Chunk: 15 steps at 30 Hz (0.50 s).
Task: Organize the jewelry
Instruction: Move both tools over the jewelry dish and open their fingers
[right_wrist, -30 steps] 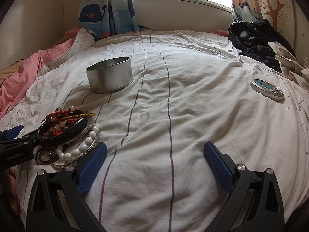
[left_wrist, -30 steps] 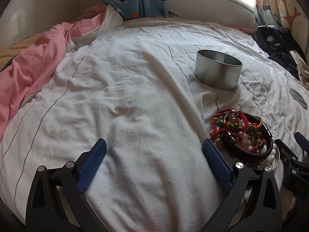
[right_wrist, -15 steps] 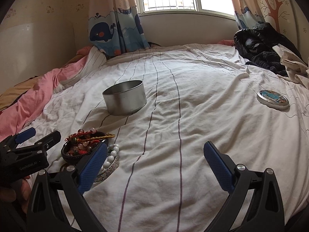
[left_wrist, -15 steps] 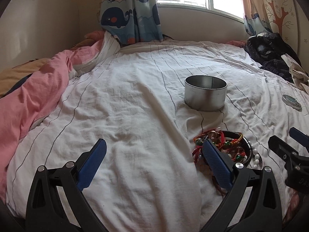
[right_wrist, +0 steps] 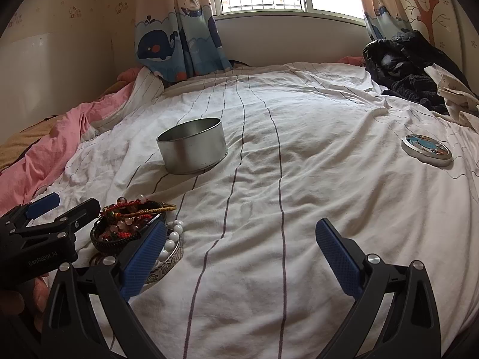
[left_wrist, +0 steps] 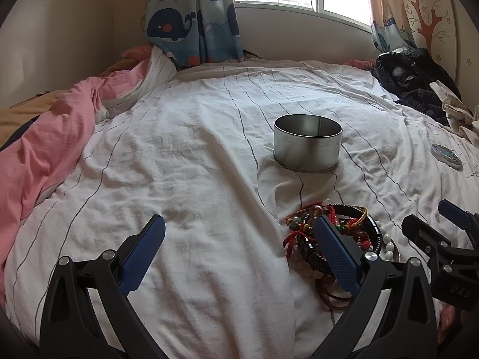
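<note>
A pile of bracelets [left_wrist: 330,233], red cord, beads, black bands and white pearls, lies on the white striped bedsheet [left_wrist: 194,164]. It also shows in the right wrist view [right_wrist: 131,221]. An open round metal tin [left_wrist: 307,142] stands beyond it, also in the right wrist view [right_wrist: 192,145]. Its lid [right_wrist: 426,149] lies far right. My left gripper [left_wrist: 239,248] is open and empty, its right finger in front of the pile. My right gripper [right_wrist: 241,254] is open and empty, its left finger beside the pile.
A pink quilt [left_wrist: 39,137] bunches at the left. Dark clothes [right_wrist: 401,68] lie heaped at the far right. Whale-print curtains [left_wrist: 191,21] and a window stand behind the bed.
Both grippers have pulled back and tilted up. The tin and bracelets now sit farther off, and the window has come into view. Both stayed open.
</note>
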Motion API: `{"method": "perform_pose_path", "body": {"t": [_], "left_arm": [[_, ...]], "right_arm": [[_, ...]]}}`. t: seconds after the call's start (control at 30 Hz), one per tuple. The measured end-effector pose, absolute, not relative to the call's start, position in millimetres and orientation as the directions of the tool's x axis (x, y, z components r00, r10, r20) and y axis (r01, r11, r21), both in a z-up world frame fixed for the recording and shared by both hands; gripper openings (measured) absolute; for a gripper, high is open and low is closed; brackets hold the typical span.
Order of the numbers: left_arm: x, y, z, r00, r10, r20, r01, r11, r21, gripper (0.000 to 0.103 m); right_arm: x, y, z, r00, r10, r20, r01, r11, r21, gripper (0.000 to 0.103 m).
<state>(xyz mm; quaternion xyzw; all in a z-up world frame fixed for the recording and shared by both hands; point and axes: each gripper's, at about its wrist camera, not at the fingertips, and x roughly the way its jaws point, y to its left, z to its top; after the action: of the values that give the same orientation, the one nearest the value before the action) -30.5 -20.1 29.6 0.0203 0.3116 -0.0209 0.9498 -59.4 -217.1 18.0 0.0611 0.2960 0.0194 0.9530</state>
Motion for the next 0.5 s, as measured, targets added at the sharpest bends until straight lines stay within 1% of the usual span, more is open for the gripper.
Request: {"method": "perform_pose_path", "body": {"t": [0.5], "left_arm": [[-33.4, -24.8, 31.2, 0.812, -0.023, -0.584, 0.064, 0.997, 0.049, 0.096]], "right_arm": [[-57.9, -216.3, 16.4, 0.819, 0.069, -0.57, 0.0, 0.993, 0.12, 0.096]]}}
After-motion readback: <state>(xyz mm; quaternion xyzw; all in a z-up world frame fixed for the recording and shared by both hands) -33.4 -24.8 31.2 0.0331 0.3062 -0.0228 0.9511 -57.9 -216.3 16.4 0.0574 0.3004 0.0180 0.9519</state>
